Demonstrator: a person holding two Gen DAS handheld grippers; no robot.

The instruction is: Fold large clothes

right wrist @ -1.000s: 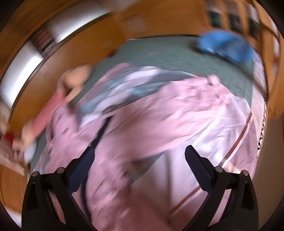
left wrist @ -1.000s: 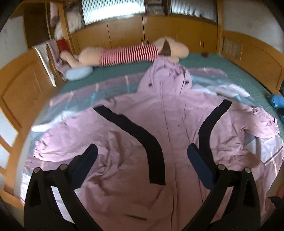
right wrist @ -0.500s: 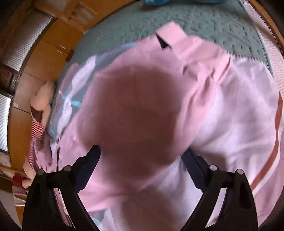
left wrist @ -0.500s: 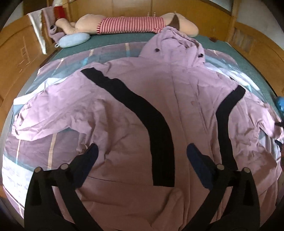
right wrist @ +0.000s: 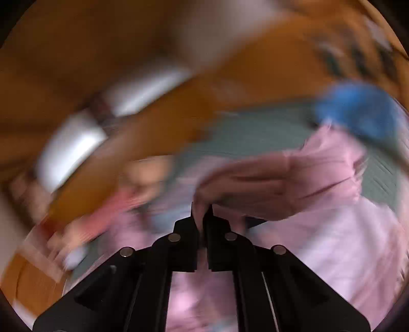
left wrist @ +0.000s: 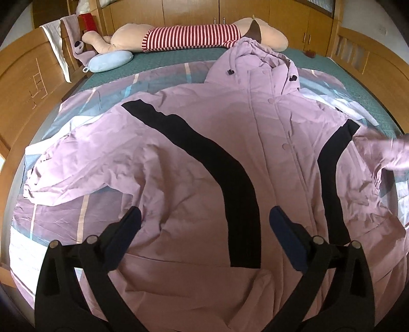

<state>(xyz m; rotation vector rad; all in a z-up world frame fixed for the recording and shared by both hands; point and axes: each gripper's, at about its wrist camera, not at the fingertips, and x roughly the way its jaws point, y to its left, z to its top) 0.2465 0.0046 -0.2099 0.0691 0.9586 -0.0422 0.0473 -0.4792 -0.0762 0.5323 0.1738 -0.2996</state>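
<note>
One coat (left wrist: 204, 158), mauve, hooded, lies face up and spread across the bed (left wrist: 179, 55), its hem nearest the left gripper (left wrist: 204, 224) and its hood (left wrist: 258, 66) at 12 o'clock. Two black curved stripes (left wrist: 217, 163) run down the front, one either side of the snap placket; three snaps are countable along it, and two dark toggles sit on the hood. One sleeve (left wrist: 84, 166) lies out flat toward 9 o'clock. The other sleeve (left wrist: 383, 150), at 3 o'clock, is lifted off the bed and smeared with motion.

Left wrist view only: the whole coat, sharp. The left gripper hangs above the hem, jaws spread wide apart, nothing between them. Under the coat, one checked lilac-and-blue sheet (left wrist: 51, 224) over a green mattress cover. Along the headboard end, one long plush toy (left wrist: 194, 35) in a red-and-white striped top; at 10 o'clock, one pale blue cushion (left wrist: 110, 61). Wooden cupboards (left wrist: 191, 10) behind.

Right wrist view only: heavily blurred. The right gripper (right wrist: 202, 217) is clenched on a fold of pink cloth, the sleeve (right wrist: 276, 189), which trails away toward 2 o'clock. One blue item (right wrist: 358, 109) lies at 2 o'clock on the green cover; what it is cannot be told. Orange-brown woodwork fills the upper half.
</note>
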